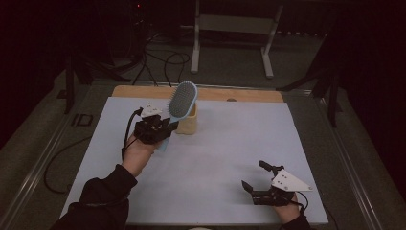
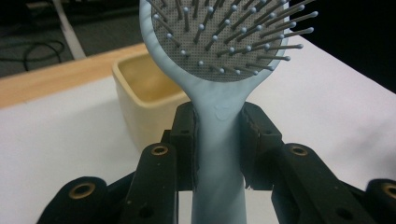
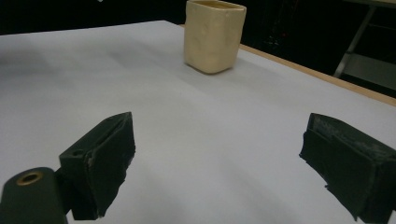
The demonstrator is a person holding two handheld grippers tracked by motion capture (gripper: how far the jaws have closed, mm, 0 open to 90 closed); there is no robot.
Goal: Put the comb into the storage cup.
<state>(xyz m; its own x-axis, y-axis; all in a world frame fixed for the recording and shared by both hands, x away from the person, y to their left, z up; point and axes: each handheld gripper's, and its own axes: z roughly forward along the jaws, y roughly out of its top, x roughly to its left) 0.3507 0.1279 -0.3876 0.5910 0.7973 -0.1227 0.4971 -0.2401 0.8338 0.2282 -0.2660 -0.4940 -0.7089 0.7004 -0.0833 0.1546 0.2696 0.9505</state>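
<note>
A pale blue hairbrush (image 1: 183, 99) with grey bristles is held up off the table, its head tilted over a cream square cup (image 1: 187, 122). My left gripper (image 1: 165, 128) is shut on the brush's handle (image 2: 218, 154), the two pads pressing its sides just below the head (image 2: 219, 37). The cup (image 2: 144, 98) stands behind the brush, its mouth showing nothing inside. Near the table's front right, my right gripper (image 1: 253, 176) stands open with nothing between its jaws. The cup (image 3: 214, 35) stands well beyond it across the white sheet.
A white sheet (image 1: 230, 143) covers the table, with a wooden strip (image 1: 249, 95) along the far edge. Beyond the table are a white metal stand (image 1: 232, 38) and cables on the floor.
</note>
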